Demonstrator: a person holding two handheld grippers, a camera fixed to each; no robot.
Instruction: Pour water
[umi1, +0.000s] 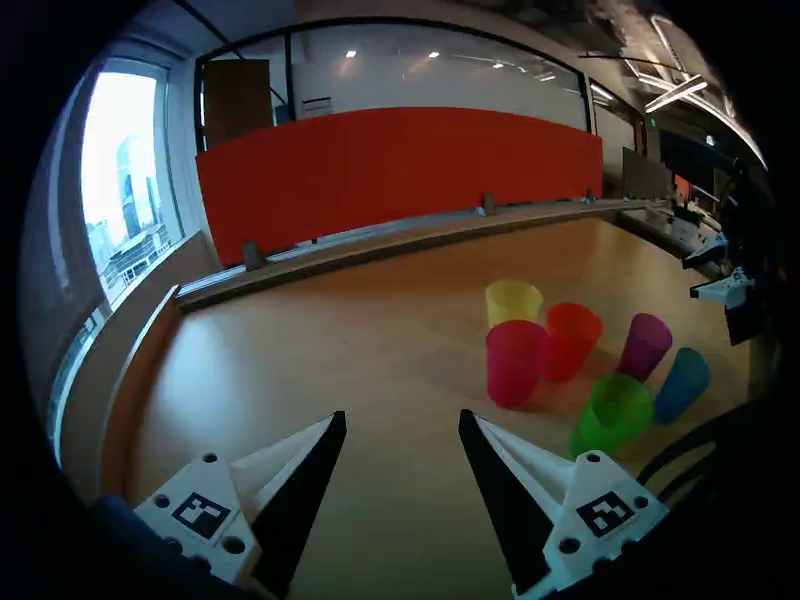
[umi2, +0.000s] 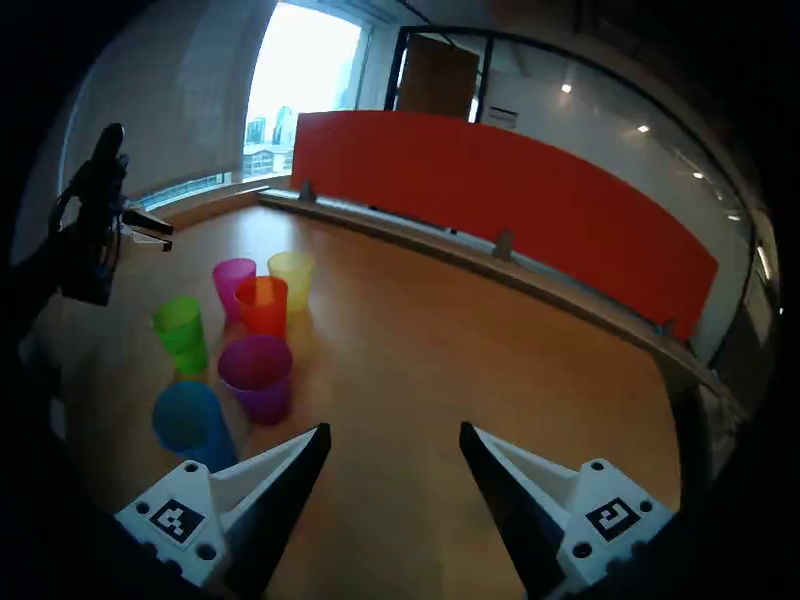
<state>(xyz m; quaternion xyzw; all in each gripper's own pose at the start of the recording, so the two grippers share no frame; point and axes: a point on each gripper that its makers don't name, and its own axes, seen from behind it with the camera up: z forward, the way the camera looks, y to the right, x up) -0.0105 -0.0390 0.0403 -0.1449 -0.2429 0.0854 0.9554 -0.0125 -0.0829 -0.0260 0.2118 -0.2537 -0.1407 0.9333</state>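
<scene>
Currently left gripper (umi1: 402, 416) spread, empty; translucent pink plastic cup (umi1: 516, 362) ahead-right of its tips. Right gripper (umi2: 395, 428) spread, empty; purple plastic cup (umi2: 257, 377) ahead-left. Clustered thus prob. for easy reach.

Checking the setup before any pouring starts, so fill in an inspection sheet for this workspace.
Surface: wooden table, smooth, light brown.
Job's things: six cups standing mouth-up in a close cluster: yellow cup, pink cup, orange cup, purple cup, green cup, blue cup; whether any holds water cannot be told.
Clutter: nothing seen.
Grippers: left gripper and right gripper both open, empty, short of the cups.
Cables: dark cables at the lower right of the left gripper view.
Surroundings: red partition along the table's far edge, window, glass wall.
</scene>
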